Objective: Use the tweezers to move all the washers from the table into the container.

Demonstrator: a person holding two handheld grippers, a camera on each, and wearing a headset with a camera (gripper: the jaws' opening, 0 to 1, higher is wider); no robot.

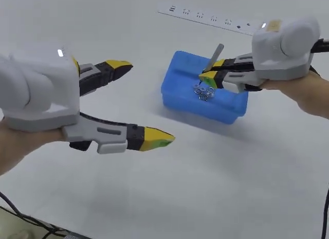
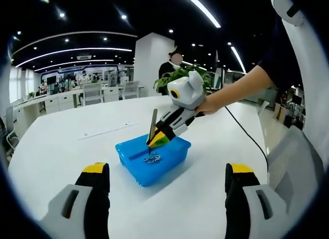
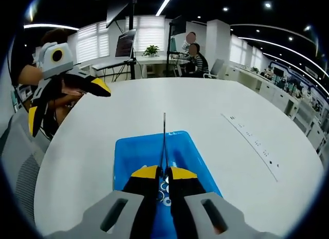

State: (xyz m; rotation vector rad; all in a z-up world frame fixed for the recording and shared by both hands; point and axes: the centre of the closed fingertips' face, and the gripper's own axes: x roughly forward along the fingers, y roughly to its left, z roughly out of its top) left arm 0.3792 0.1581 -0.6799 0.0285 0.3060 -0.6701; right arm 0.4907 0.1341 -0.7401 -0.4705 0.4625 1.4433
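Note:
A blue container [image 1: 226,108] sits mid-table with several metal washers [image 1: 204,92] in it. My right gripper [image 1: 208,79] hovers over its right part, shut on grey tweezers [image 1: 216,54] whose tips point down at the washers. In the right gripper view the tweezers [image 3: 164,139] run forward from the shut gripper [image 3: 164,173] over the container [image 3: 128,157] and washers [image 3: 165,191]. My left gripper [image 1: 143,103] is open and empty, left of the container. The left gripper view shows its open gripper [image 2: 167,171] facing the container [image 2: 169,164], washers [image 2: 153,158] and right gripper [image 2: 160,137].
A white power strip [image 1: 216,18] lies at the table's far edge. Black cables [image 1: 23,221] hang at the near left corner. A potted plant [image 2: 180,74] and a standing person are behind the table. Bare white tabletop [image 1: 205,177] surrounds the container.

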